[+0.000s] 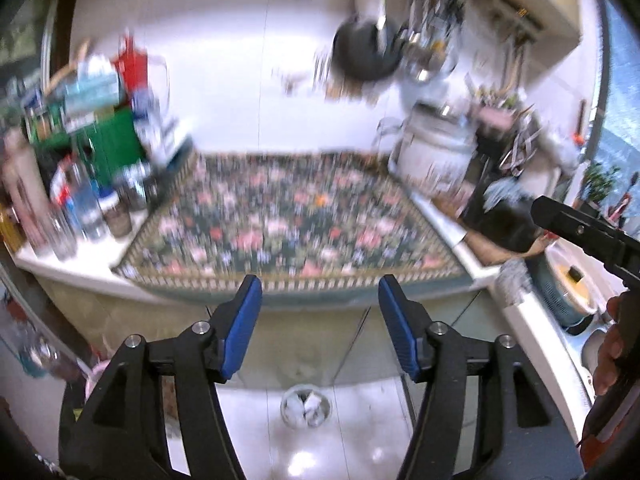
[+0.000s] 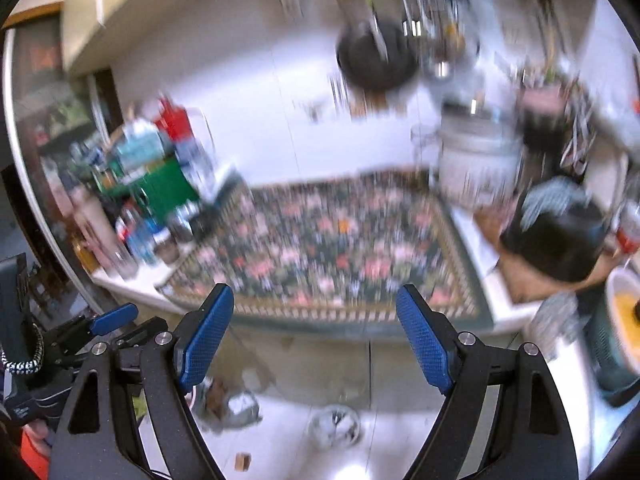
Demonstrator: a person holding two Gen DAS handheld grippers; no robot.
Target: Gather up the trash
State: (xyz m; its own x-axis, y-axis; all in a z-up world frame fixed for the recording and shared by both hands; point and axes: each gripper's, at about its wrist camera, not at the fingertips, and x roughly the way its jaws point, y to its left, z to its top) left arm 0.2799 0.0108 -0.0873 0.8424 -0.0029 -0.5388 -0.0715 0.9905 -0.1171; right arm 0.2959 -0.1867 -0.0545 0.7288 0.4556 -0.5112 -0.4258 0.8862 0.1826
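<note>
Both views badly smeared, so small detail is unreliable. Far left, crowded shelf of bottles and jars [image 1: 84,208] stands at the counter's edge, packed close; a gripper swinging across that side could, I judge, knock one off, and the blur suggests poor aim at this moment. Left gripper [image 1: 320,328] spread wide, blue pads apart, nothing between them. Centre, floral cloth [image 1: 292,220] covers the counter; no loose trash can be made out on it, though the smear may hide small scraps. Below, on the pale floor, small round bin [image 1: 306,406] holds crumpled white paper, close to full as far as can be told; overfilling it risks pieces spilling back out. In the right view, more litter [image 2: 230,400] lies on the floor left of the bin, grey and brown crumpled stuff, plus a small brown block [image 2: 243,461] nearer the camera. Right gripper [image 2: 316,336] also spread, empty. Right of centre, white lidded pot [image 2: 476,160] on the counter, contents hidden. Far right, bowl with yellow contents [image 2: 624,320] near the edge, a spill hazard if clipped.
</note>
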